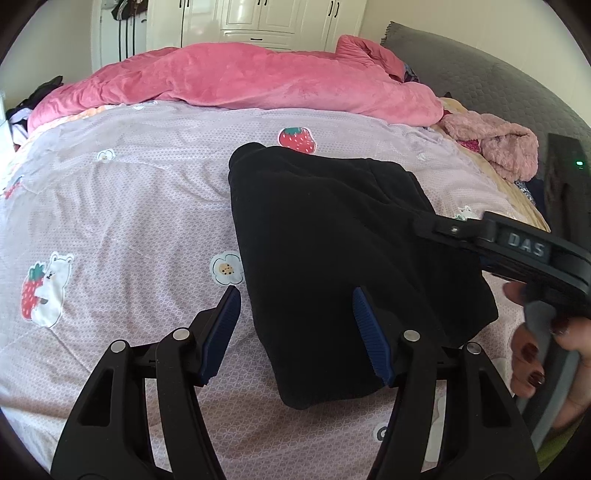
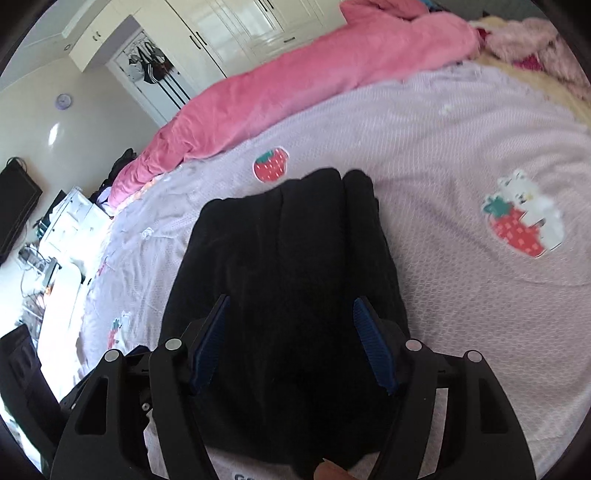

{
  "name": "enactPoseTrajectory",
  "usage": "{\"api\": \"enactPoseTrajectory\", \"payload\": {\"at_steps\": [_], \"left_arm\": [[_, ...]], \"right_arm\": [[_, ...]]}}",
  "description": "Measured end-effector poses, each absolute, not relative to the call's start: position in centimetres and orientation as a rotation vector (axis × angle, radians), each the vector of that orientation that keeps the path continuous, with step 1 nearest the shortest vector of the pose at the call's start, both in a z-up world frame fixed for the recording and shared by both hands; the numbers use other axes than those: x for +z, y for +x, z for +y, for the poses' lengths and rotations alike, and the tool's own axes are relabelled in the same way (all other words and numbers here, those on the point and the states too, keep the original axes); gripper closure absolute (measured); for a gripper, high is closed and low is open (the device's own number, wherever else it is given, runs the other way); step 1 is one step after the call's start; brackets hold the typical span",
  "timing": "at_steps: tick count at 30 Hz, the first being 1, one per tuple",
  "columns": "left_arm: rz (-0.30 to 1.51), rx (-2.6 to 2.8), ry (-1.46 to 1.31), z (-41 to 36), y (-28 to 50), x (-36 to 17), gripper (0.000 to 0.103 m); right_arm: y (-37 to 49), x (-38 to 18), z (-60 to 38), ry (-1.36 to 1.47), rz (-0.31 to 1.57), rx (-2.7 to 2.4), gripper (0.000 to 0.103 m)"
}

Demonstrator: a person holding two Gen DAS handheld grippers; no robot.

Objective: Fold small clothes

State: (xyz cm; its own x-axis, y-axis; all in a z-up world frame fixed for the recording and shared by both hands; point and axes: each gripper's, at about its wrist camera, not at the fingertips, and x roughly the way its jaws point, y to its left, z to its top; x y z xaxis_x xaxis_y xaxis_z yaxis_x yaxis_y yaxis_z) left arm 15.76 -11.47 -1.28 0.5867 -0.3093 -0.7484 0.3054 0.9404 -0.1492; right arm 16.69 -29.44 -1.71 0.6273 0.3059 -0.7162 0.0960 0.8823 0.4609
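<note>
A black garment [image 1: 332, 251] lies folded on the lilac strawberry-print bedsheet [image 1: 129, 206]. My left gripper [image 1: 295, 295] is open, hovering over the garment's near left edge, with one blue pad [image 1: 221, 332] over the sheet. In the left wrist view the right gripper's body reaches in from the right over the garment's right side. In the right wrist view the garment [image 2: 288, 258] fills the centre, and my right gripper [image 2: 291, 306] is open just above it, both pads apart over the cloth.
A rumpled pink quilt [image 1: 240, 77] lies along the far side of the bed. A fluffy pink garment [image 1: 498, 144] sits at the right near the grey headboard [image 1: 480, 81]. White wardrobes [image 1: 277, 18] stand behind. A white stand [image 2: 70, 221] is beside the bed.
</note>
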Motion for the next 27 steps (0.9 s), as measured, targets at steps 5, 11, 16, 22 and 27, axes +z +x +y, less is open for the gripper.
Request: {"api": "enactPoseTrajectory", "payload": {"at_steps": [5,11,16,22,27], "left_arm": [[0.869,-0.364,-0.01,-11.4,16.1,-1.5,0.044],[0.864,-0.369,-0.031,-11.3,16.4,-1.6,0.043],[0.861,-0.376,-0.031,-11.3,16.4,-1.6,0.042],[0.862,-0.404,-0.032,-12.0,16.3,-1.3,0.042],[0.891,-0.403,-0.01,-13.1,16.2,-2.5,0.041]], "right_arm": [[17.5,-2.5,-29.8,0.527,0.869,0.164,0.069],[16.7,-1.6,-28.7,0.39,0.779,0.175,0.083],[16.2,-0.4,-27.6,0.239,0.715,0.131,0.085],[15.4,0.9,-28.2,0.178,0.661,0.105,0.086],[16.2,-0.9,-28.7,0.136,0.735,0.072,0.085]]}}
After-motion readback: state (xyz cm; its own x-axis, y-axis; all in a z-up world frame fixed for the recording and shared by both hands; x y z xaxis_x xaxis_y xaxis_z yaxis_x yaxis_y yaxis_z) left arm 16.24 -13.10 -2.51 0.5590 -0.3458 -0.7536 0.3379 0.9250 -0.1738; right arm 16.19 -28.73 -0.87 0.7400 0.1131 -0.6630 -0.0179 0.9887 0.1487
